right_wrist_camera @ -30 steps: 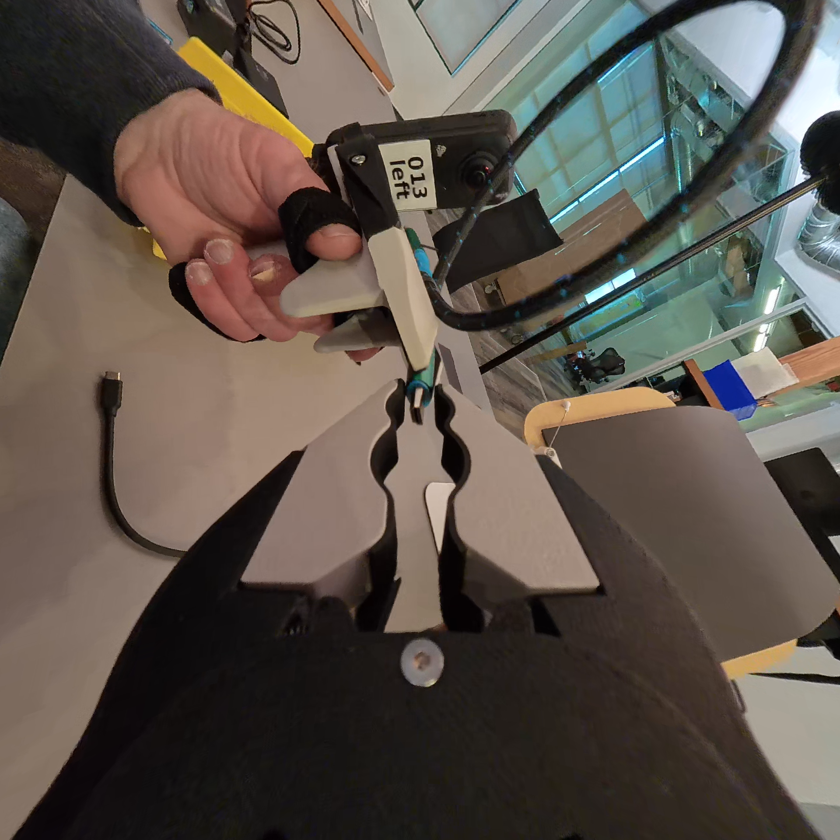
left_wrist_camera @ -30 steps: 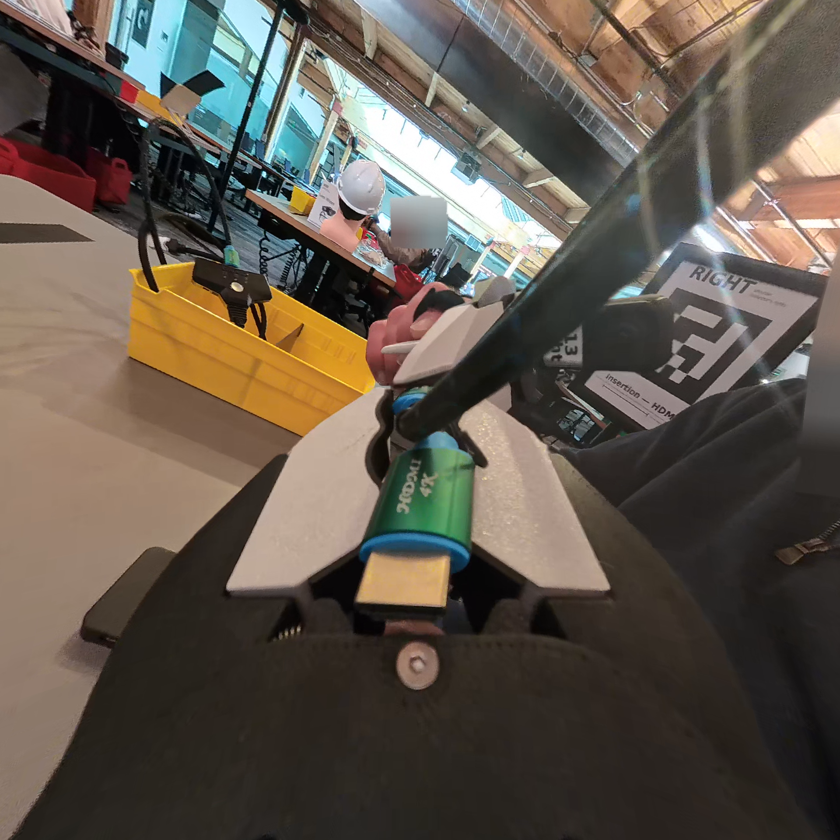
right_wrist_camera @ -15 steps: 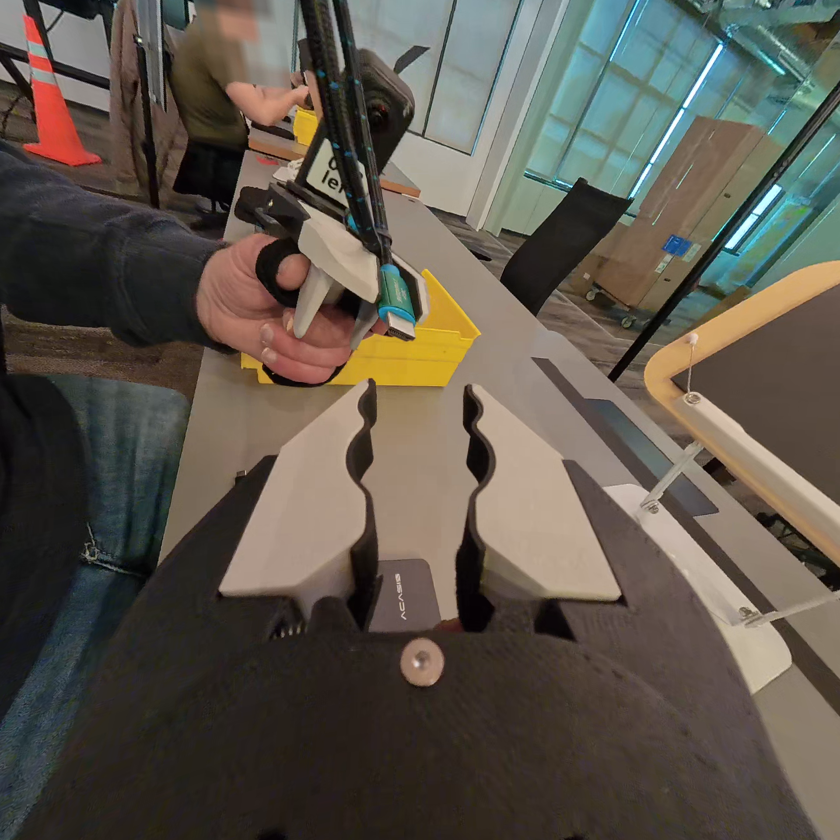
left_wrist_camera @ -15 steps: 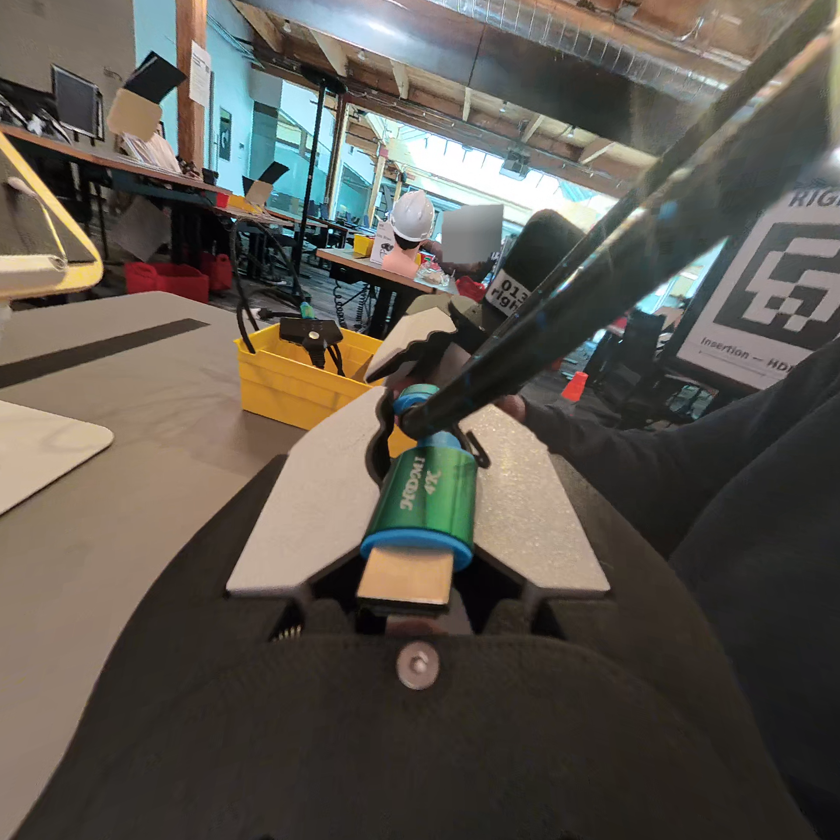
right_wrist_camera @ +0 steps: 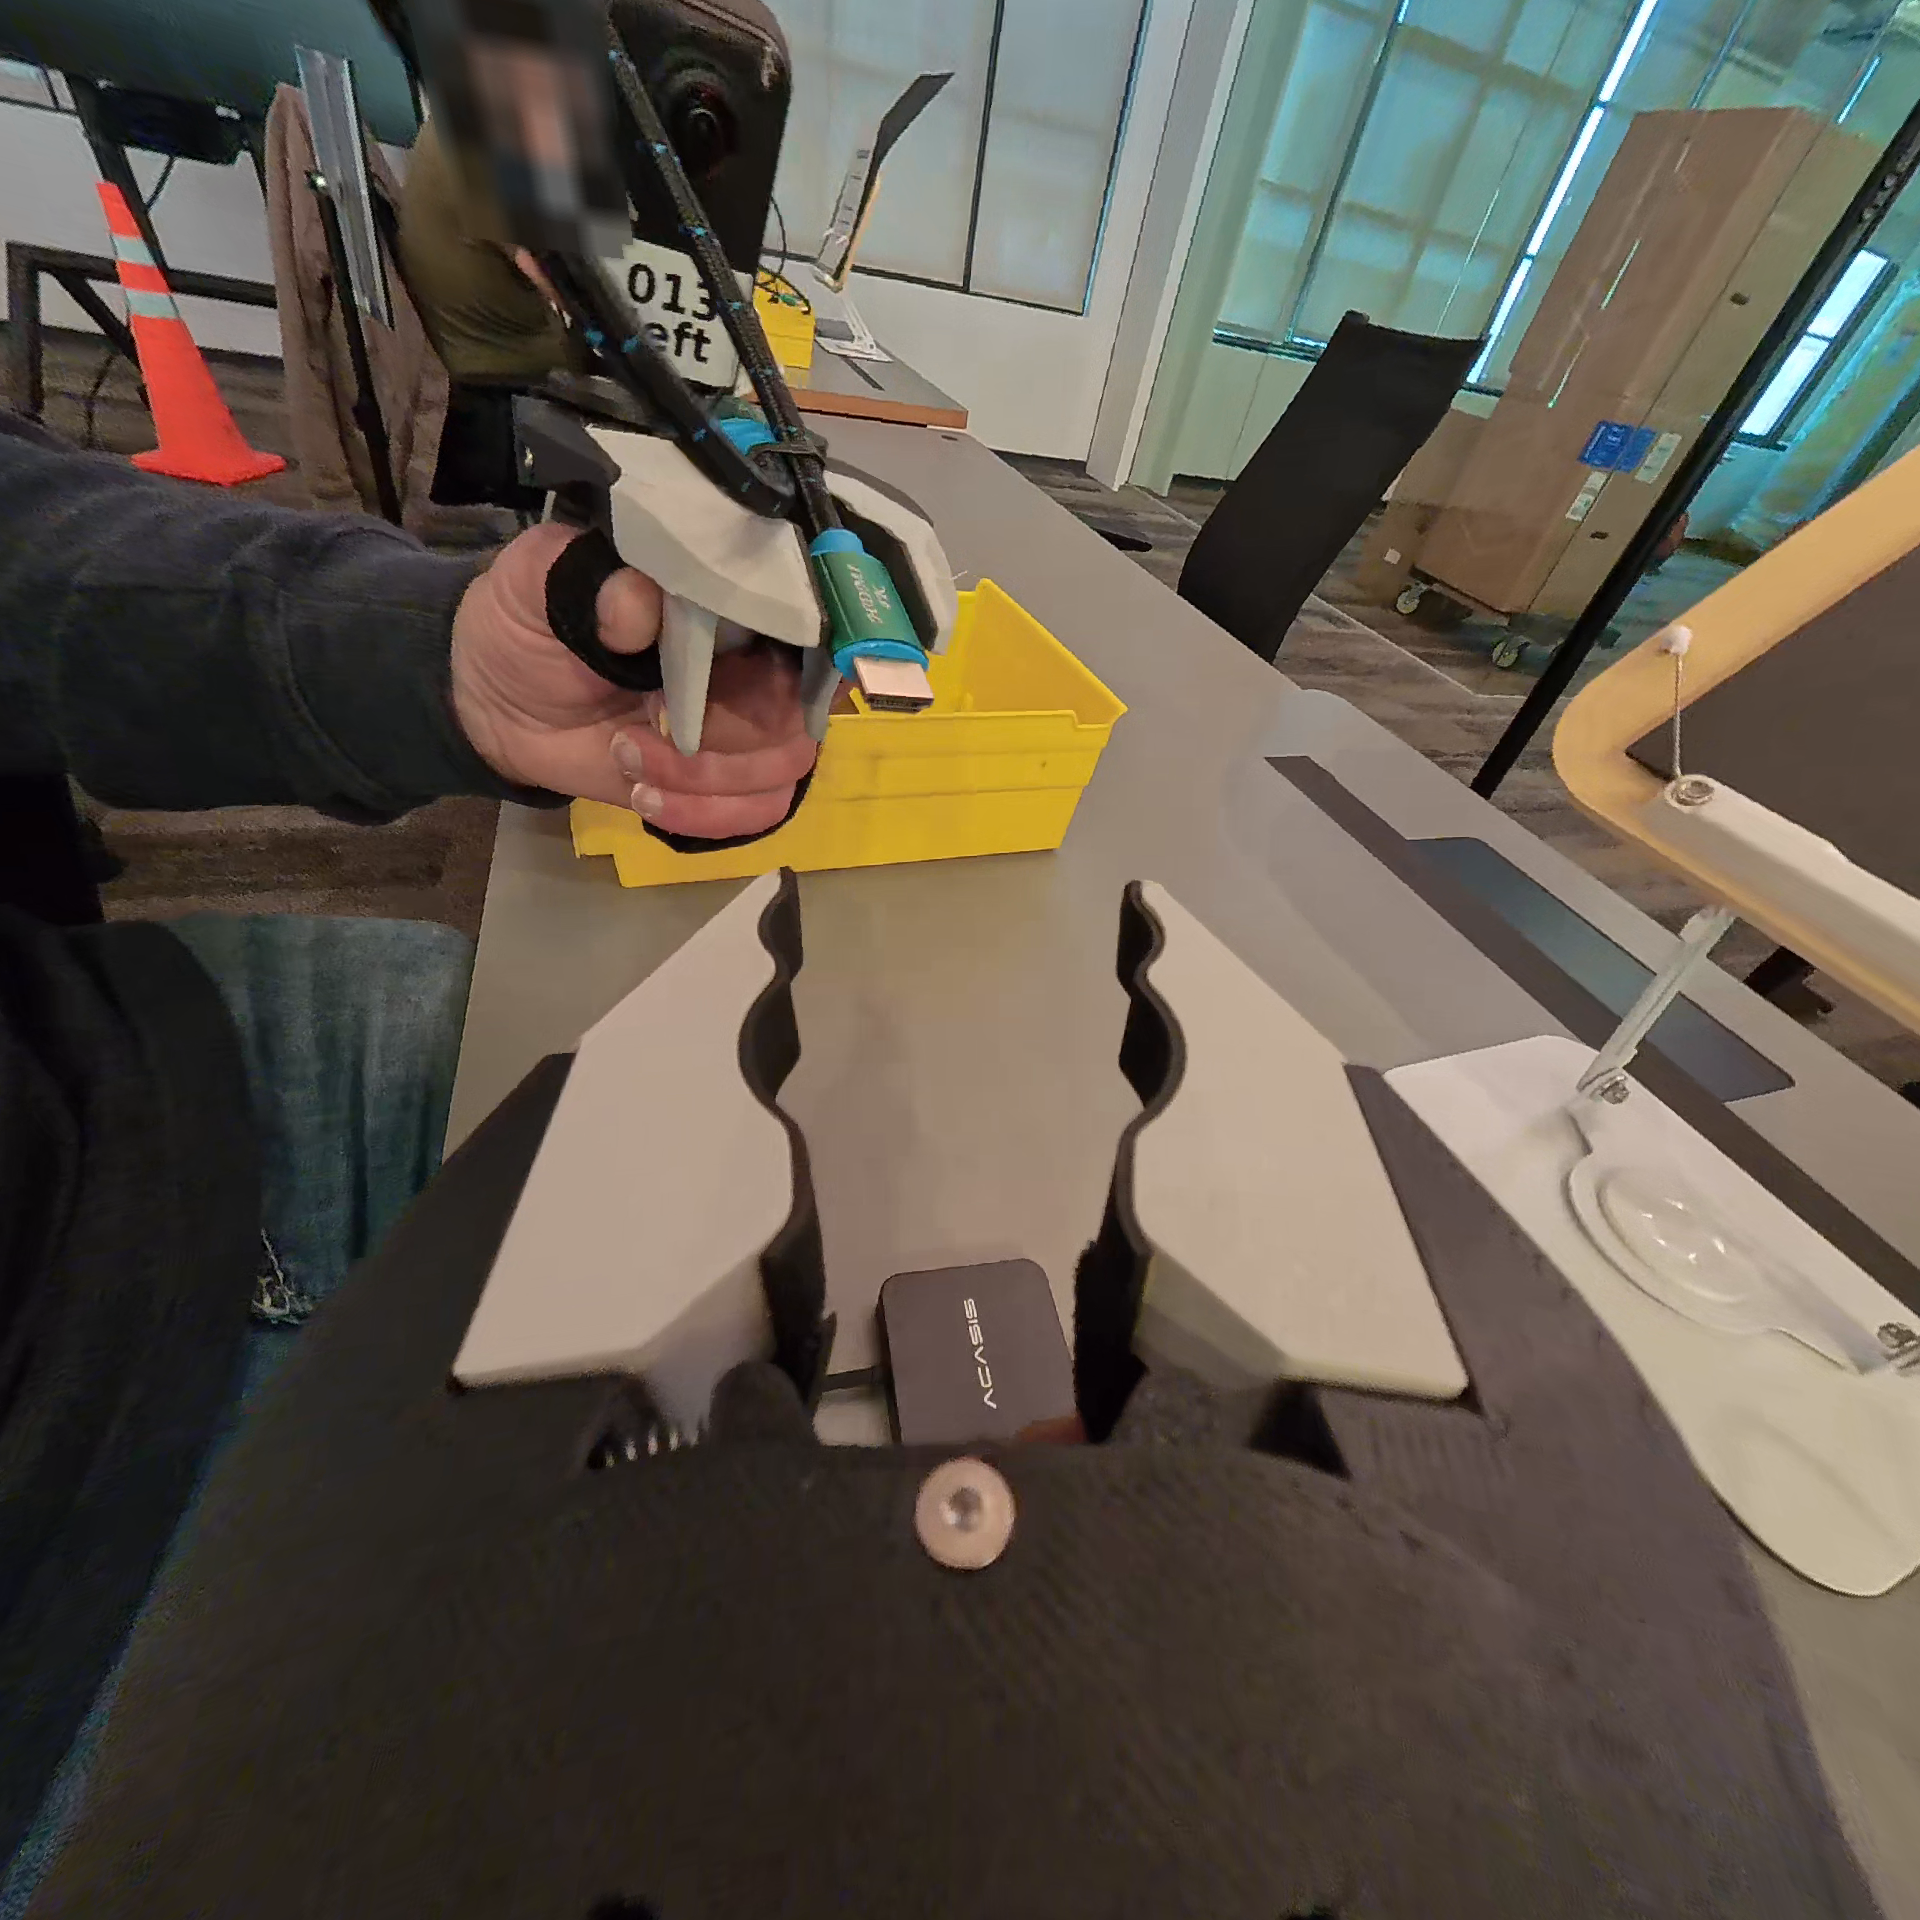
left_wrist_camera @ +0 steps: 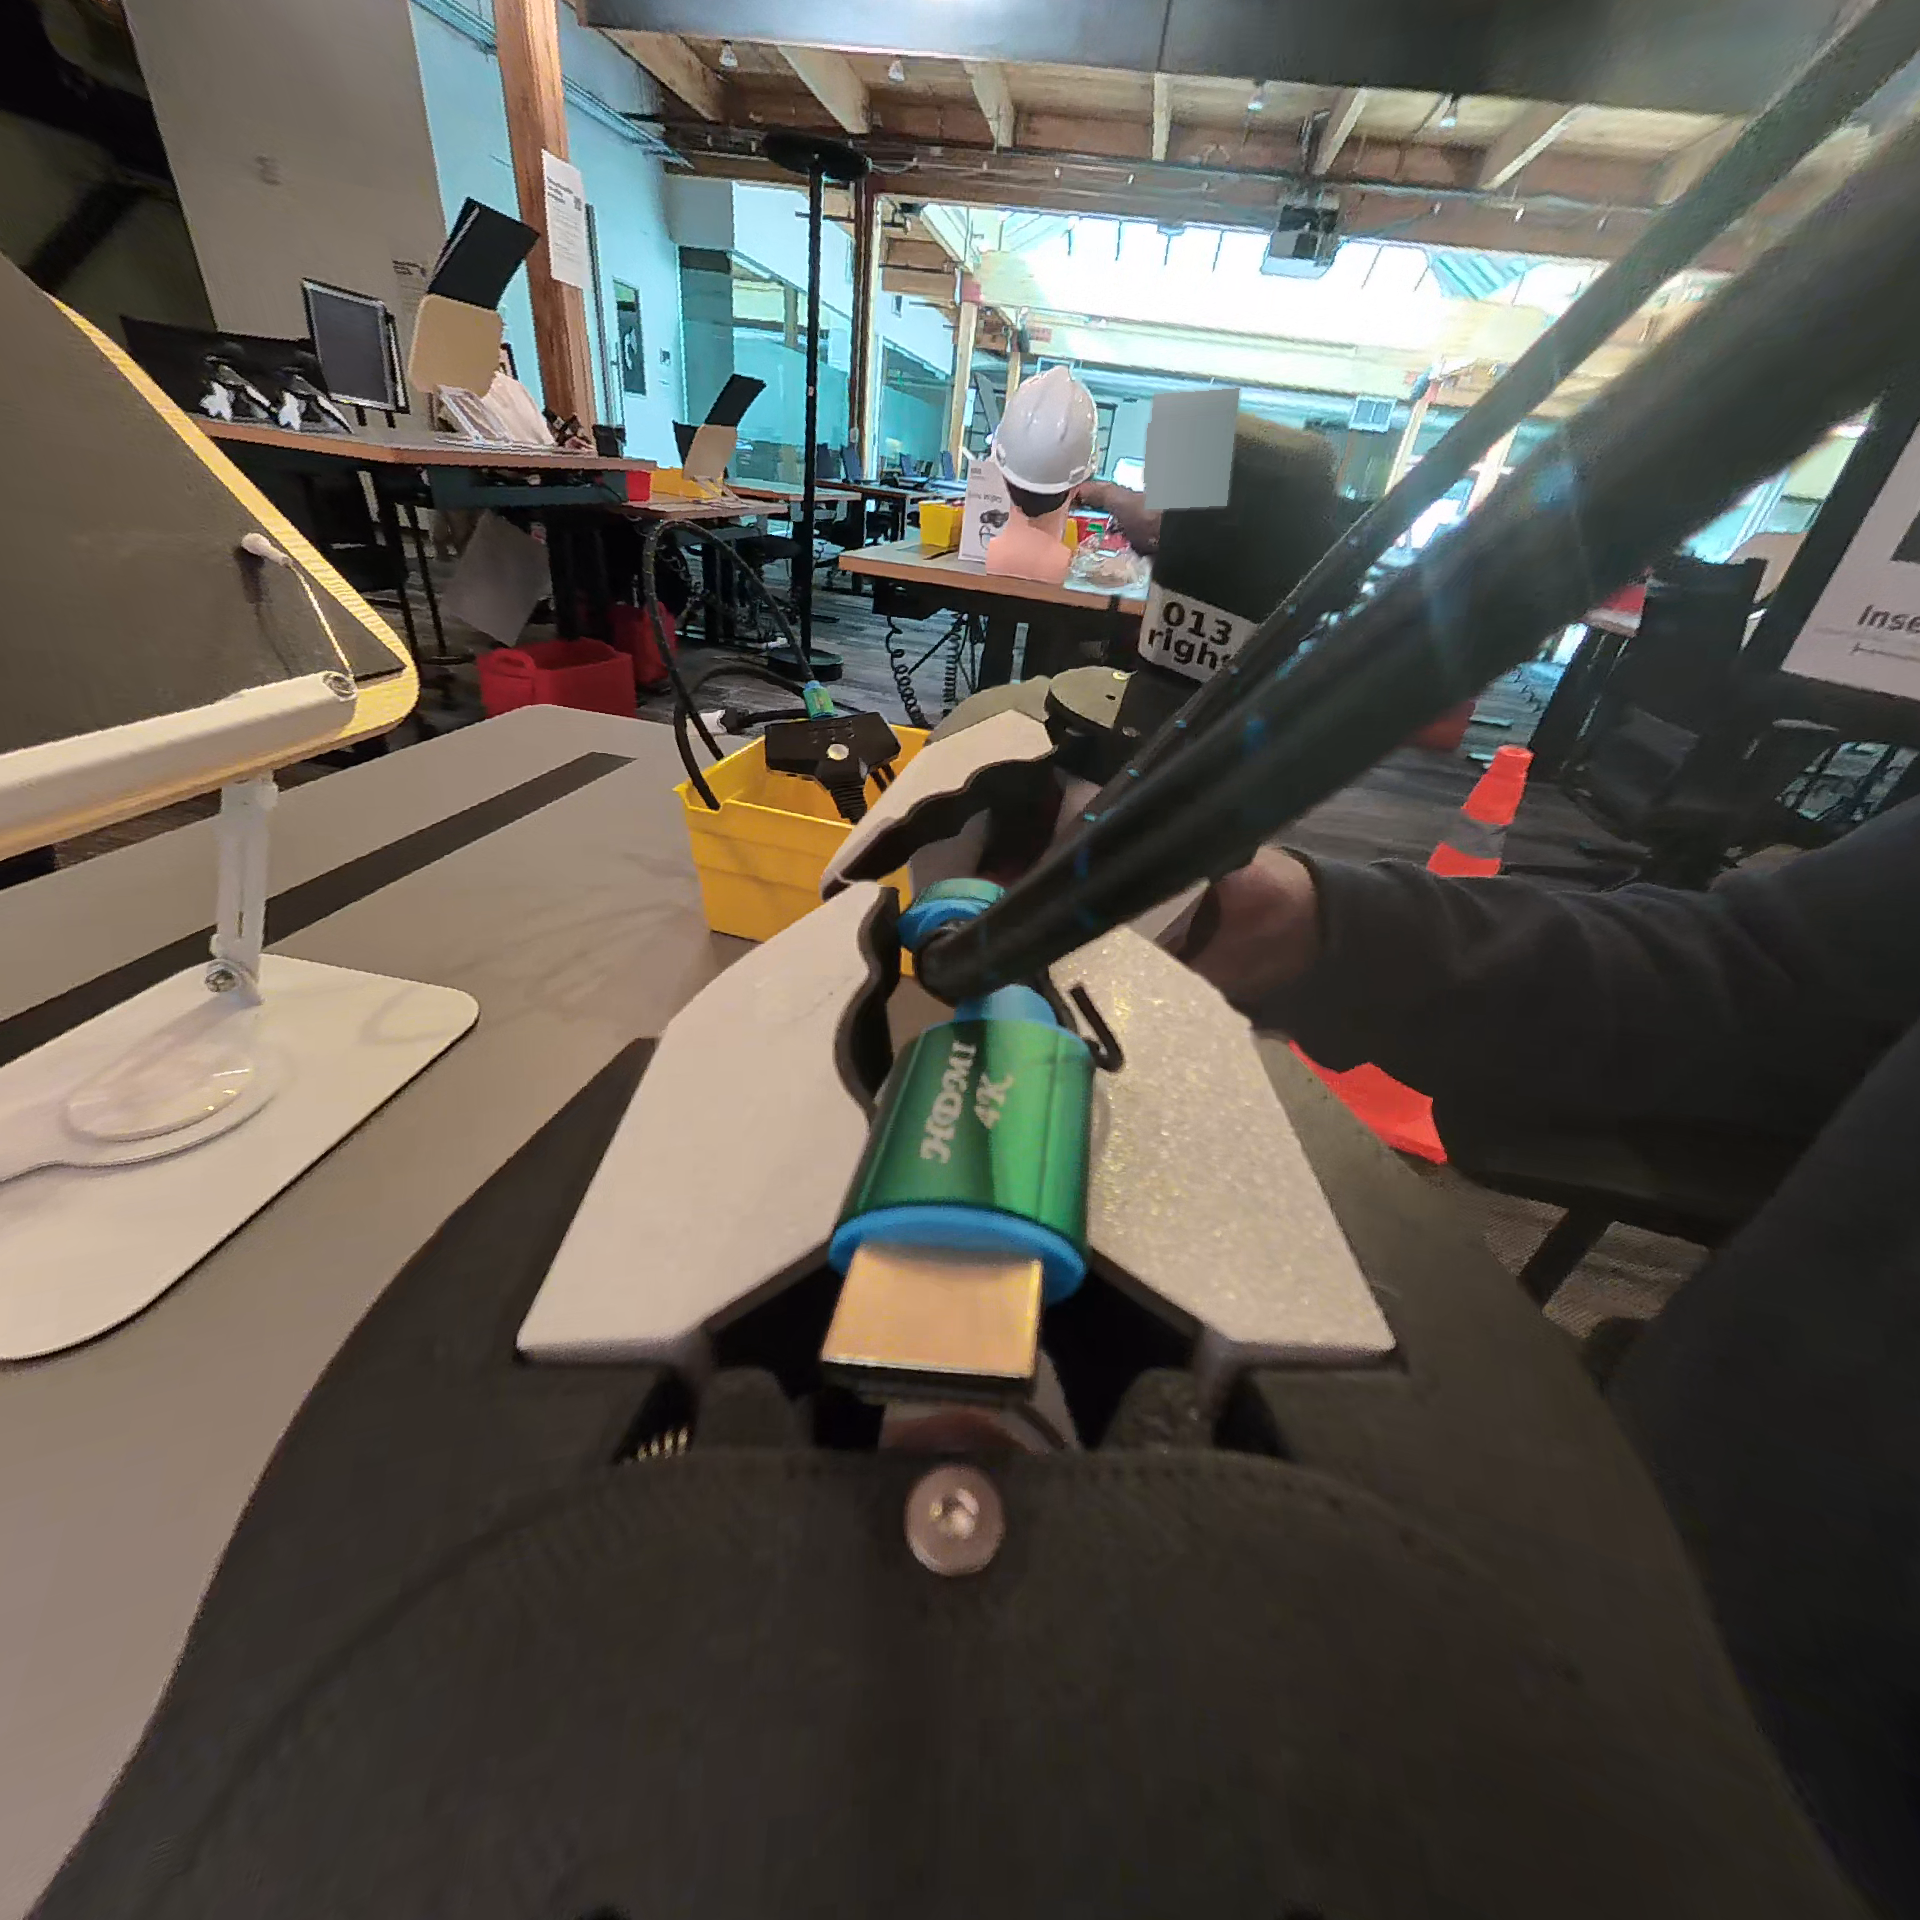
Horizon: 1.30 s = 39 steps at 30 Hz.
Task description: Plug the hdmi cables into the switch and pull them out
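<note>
My left gripper (left_wrist_camera: pixel 971 940) is shut on a green HDMI plug (left_wrist_camera: pixel 977 1132) with blue rims. The plug's metal tip points back at the camera, and its black braided cable (left_wrist_camera: pixel 1403 644) runs up to the right. In the right wrist view the left gripper (right_wrist_camera: pixel 831 613) holds the plug (right_wrist_camera: pixel 871 621) above the yellow bin (right_wrist_camera: pixel 935 800), tip down. My right gripper (right_wrist_camera: pixel 956 894) is open and empty, low over the grey table. A small dark grey box (right_wrist_camera: pixel 971 1340) lies on the table between its finger bases. A black switch (left_wrist_camera: pixel 831 743) with cables sits in the yellow bin (left_wrist_camera: pixel 764 847).
A white stand base (right_wrist_camera: pixel 1714 1247) carrying a tilted wood-edged board (left_wrist_camera: pixel 156 582) stands on the table beside the grippers. The table's near edge and a person's jeans (right_wrist_camera: pixel 332 1091) are at the left in the right wrist view. An orange cone (right_wrist_camera: pixel 171 353) stands on the floor. Some 5 cm of space lies between my two pairs of fingers.
My right gripper has opened wide and drawn back from the plug tip, dropping low over the dark grey box. My left gripper has kept hold of the plug while swinging towards the yellow bin.
</note>
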Tool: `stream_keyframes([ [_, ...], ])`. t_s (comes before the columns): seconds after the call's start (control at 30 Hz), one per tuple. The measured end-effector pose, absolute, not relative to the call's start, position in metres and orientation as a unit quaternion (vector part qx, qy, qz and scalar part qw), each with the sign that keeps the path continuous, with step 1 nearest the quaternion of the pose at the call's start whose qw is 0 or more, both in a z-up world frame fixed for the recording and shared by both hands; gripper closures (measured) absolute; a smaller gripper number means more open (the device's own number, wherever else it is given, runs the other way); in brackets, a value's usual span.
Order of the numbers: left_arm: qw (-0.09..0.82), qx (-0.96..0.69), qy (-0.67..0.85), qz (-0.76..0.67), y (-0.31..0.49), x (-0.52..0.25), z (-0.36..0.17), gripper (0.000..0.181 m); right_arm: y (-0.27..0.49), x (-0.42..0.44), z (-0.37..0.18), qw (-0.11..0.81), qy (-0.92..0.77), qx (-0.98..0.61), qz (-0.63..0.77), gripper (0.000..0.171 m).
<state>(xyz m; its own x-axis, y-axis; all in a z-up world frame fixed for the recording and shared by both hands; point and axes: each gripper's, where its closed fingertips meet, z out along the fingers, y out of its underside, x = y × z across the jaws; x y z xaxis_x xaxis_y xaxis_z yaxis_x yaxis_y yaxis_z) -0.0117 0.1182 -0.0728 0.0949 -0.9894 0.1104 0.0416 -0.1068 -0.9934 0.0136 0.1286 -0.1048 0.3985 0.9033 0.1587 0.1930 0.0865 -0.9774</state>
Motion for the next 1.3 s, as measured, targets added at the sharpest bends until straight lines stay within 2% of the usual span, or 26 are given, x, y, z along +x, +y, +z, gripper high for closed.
stream_keyframes([
  [0.37, 0.529, -0.533, 0.464, -0.471, 0.119, -0.015, -0.075, 0.157, 0.142, 0.024, -0.135, 0.53, -0.435, -0.655, 0.316, 0.106],
  [0.57, 0.532, -0.537, 0.46, -0.465, 0.124, -0.02, -0.074, 0.157, 0.145, 0.033, -0.205, 0.412, -0.464, -0.734, 0.276, 0.083],
  [0.77, 0.529, -0.539, 0.459, -0.469, 0.124, -0.021, -0.075, 0.158, 0.146, 0.048, -0.271, 0.315, -0.49, -0.778, 0.233, 0.076],
  [0.97, 0.526, -0.539, 0.458, -0.471, 0.125, -0.021, -0.075, 0.157, 0.153, 0.055, -0.3, 0.283, -0.516, -0.785, 0.196, 0.084],
  [1.03, 0.525, -0.54, 0.458, -0.472, 0.124, -0.021, -0.075, 0.158, 0.156, 0.051, -0.299, 0.289, -0.523, -0.778, 0.193, 0.095],
  [1.07, 0.525, -0.54, 0.458, -0.472, 0.124, -0.021, -0.075, 0.158, 0.156, 0.05, -0.298, 0.291, -0.527, -0.774, 0.195, 0.107],
  [1.3, 0.528, -0.538, 0.457, -0.473, 0.124, -0.023, -0.072, 0.158, 0.156, 0.044, -0.286, 0.331, -0.496, -0.753, 0.279, 0.107],
])
